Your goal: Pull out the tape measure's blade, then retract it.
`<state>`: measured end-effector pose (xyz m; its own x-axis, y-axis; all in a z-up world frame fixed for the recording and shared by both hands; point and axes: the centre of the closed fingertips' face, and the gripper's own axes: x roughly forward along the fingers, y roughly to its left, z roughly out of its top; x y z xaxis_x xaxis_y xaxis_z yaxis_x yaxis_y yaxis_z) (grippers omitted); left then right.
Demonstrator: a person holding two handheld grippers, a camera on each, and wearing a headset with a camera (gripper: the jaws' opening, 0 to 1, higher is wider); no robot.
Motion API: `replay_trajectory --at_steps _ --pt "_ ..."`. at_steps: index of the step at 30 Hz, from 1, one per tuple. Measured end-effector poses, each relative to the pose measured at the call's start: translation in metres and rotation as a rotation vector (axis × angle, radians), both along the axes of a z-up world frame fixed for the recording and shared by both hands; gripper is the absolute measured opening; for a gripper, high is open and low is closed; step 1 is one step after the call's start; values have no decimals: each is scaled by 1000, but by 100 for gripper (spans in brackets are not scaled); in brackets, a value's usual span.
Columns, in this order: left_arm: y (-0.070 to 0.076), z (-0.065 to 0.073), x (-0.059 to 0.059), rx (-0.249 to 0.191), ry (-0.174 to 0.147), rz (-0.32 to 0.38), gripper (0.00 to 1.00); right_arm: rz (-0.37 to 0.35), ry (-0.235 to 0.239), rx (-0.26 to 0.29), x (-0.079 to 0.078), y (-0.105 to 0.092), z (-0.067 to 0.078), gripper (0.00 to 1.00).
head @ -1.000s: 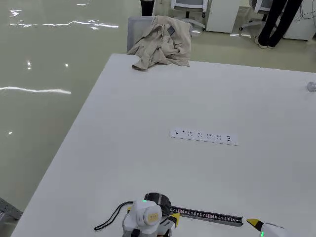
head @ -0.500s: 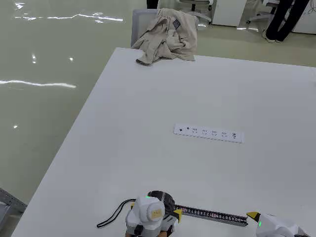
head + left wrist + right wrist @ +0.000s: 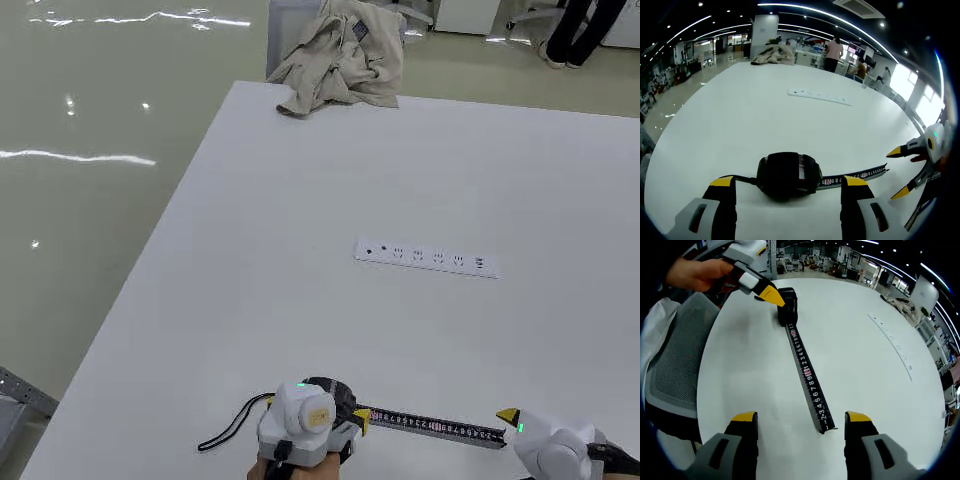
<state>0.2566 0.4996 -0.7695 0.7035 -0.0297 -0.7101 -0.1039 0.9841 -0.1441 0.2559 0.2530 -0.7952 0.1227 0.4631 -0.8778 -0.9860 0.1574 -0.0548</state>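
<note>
In the head view, the left claw point(image 3: 315, 412) sits at the near edge of the flat white surface point(image 3: 300, 200), over the black, rounded plastic tape measure point(image 3: 338, 393). Its dark, numbered metal blade point(image 3: 430, 427) lies flat on the surface and runs from that claw across to the yellow tip of the right claw point(image 3: 512, 422). A thin black cord loop point(image 3: 228, 432) trails from the case on the left claw's outer side. Well ahead of both claws lies a long white plastic power strip point(image 3: 425, 258). Farther ahead, at the far edge, is a crumpled beige cloth jacket point(image 3: 342, 50).

In the left gripper view, the left claw is spread. The tape measure rests on the surface between its jaws with a gap on each side. The blade leaves the case just ahead of one jaw tip and points toward the right claw, whose two yellow tips stand apart.

In the right gripper view, the right claw is also spread. The blade's hooked end lies between its tips and touches neither. The blade stretches straight ahead to the tape measure and the left claw, which a hand point(image 3: 695, 272) holds. A grey mesh chair point(image 3: 670, 375) stands beside the surface.
</note>
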Motion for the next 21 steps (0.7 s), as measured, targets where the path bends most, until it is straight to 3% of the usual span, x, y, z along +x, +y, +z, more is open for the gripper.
replay_trajectory --at_steps 21 --pt "2 -8 7 7 15 2 80 63 42 -54 15 -12 -21 60"
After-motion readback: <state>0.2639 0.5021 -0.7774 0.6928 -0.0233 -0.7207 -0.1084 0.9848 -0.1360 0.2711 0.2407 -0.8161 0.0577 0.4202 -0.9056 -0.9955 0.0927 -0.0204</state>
